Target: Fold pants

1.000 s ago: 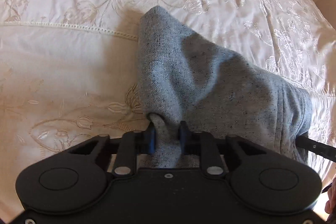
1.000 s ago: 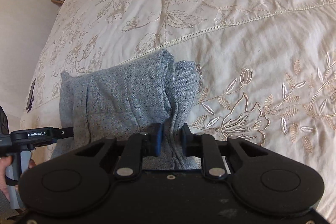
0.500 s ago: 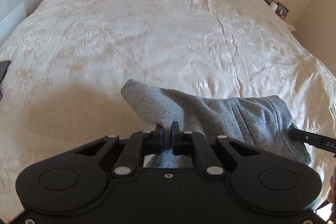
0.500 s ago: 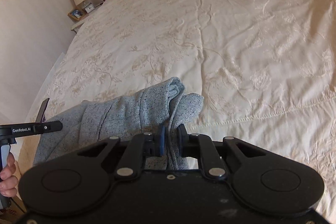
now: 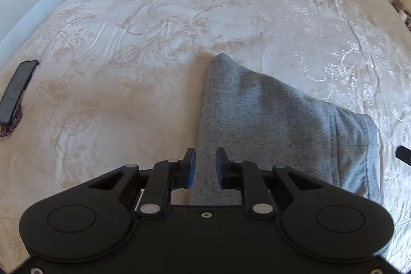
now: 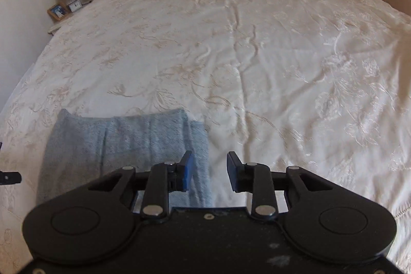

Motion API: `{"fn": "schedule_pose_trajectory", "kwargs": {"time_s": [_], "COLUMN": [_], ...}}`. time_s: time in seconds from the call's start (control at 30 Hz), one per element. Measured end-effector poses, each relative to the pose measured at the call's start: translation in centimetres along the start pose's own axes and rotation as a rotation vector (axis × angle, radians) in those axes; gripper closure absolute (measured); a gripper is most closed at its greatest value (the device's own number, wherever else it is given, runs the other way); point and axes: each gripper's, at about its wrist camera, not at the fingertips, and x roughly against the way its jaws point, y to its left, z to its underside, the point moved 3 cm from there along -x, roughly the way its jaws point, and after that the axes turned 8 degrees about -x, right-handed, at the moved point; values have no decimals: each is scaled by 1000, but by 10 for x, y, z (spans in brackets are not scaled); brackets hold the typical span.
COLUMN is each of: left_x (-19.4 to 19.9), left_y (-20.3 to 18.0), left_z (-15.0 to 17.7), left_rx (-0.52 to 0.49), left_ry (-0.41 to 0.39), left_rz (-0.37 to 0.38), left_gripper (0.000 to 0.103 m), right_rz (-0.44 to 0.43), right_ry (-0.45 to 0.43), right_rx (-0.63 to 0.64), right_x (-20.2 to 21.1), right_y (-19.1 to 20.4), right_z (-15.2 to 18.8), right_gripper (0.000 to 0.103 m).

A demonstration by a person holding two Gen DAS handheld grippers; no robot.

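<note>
On bedspread (image 6: 257,55), grey speckled pants (image 5: 269,125) lie folded flat, long axis across both views; left gripper (image 5: 205,166) and right gripper (image 6: 209,171) opening, pads clear of cloth.

You get soft daylight in both views. The satin bedspread (image 5: 334,48) glares white beyond and right of the left gripper (image 5: 205,166); a dull shadow lies left of it. The grey pants (image 6: 123,140) ahead-left of the right gripper (image 6: 209,170) look smeared with motion blur. Fisheye distortion bows the bed edges, and the corners darken.
</note>
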Motion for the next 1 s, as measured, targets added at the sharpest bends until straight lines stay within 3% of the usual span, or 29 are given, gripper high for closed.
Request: {"fn": "schedule_pose_trajectory", "kwargs": {"time_s": [0.1, 0.2, 0.27, 0.33, 0.4, 0.43, 0.53, 0.6, 0.7, 0.83, 1.0], "left_x": [-14, -46, -71, -71, -54, -42, -6, -3, -31, -5, 64], "left_y": [-20, -29, -23, -15, -8, -6, -9, -19, -28, -27, -47], "left_z": [3, 17, 31, 33, 30, 31, 47, 66, 94, 89, 79], "left_rx": [-55, -139, -155, -135, -95, -81, -87, -159, -239, -142, -132], "left_ry": [-1, 47, 108, 82, 66, 35, -59, -34, 92, 82, -9], "left_rz": [22, -56, -100, -85, -79, -87, -79, -77, -96, -94, -103], "left_gripper": [60, 59, 53, 47, 53, 54, 53, 48, 47, 54, 51], "right_rz": [-69, -19, 87, 57, 57, 56, -15, -3, 39, 51, 22], "right_ry": [-10, 22, 135, 150, 133, 109, 35, 20, 128, 132, 61], "right_rx": [108, 219, 183, 93, 127, 143, 116, 131, 179, 194, 140], "right_x": [-14, -45, -76, -85, -74, -62, -19, -1, -6, 17, 82], "right_y": [44, 67, 53, 32, 34, 37, 35, 32, 23, 28, 33], "right_z": [2, 15, 28, 36, 35, 34, 43, 60, 94, 102, 86], "right_gripper": [72, 74, 74, 77, 78, 73, 70, 68, 68, 68, 68]}}
